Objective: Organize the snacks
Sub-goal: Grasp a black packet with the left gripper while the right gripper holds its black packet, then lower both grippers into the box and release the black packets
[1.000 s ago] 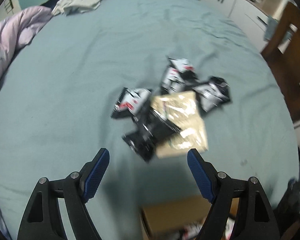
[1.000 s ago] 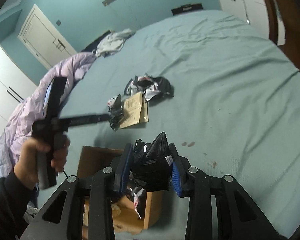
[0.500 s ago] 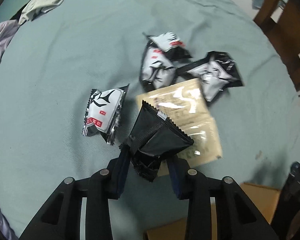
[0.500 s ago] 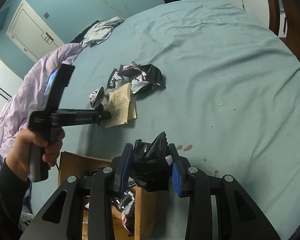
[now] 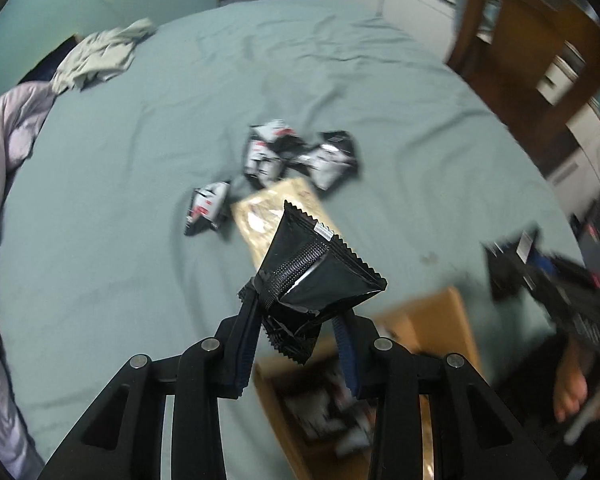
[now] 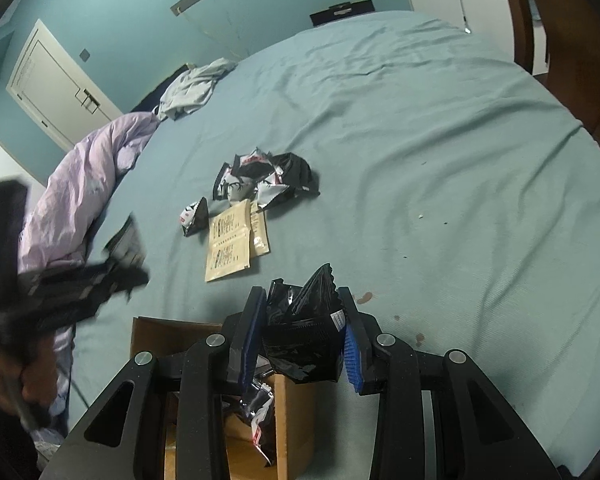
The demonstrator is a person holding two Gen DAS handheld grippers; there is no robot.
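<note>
On the big bed (image 6: 420, 128) with its blue-green sheet, a purple blanket (image 6: 84, 184) is bunched along one edge and grey clothes (image 6: 192, 88) lie near the far end. At the near edge sits a brown cardboard box (image 6: 296, 420) with some snack packs already inside. Out in the middle of the bed lies a little heap of black and white snack packs (image 6: 260, 180), touching two flat tan packets (image 6: 230, 246).

Both claws are clenched on snacks. The right gripper (image 6: 304, 340) grasps a crumpled black snack bag (image 6: 300, 340) just above the box's far side. The left gripper (image 5: 296, 320) pinches another black pack (image 5: 316, 276) by its bottom end, up off the sheet and close to the box (image 5: 432, 324).

I think the step now is dropping these two packs in the box. To do it well, each claw should be right over the open top before it lets go, one at a time so the claws do not bump. The left pack is held only at its tip, so a slow, steady move would keep it from slipping out.
</note>
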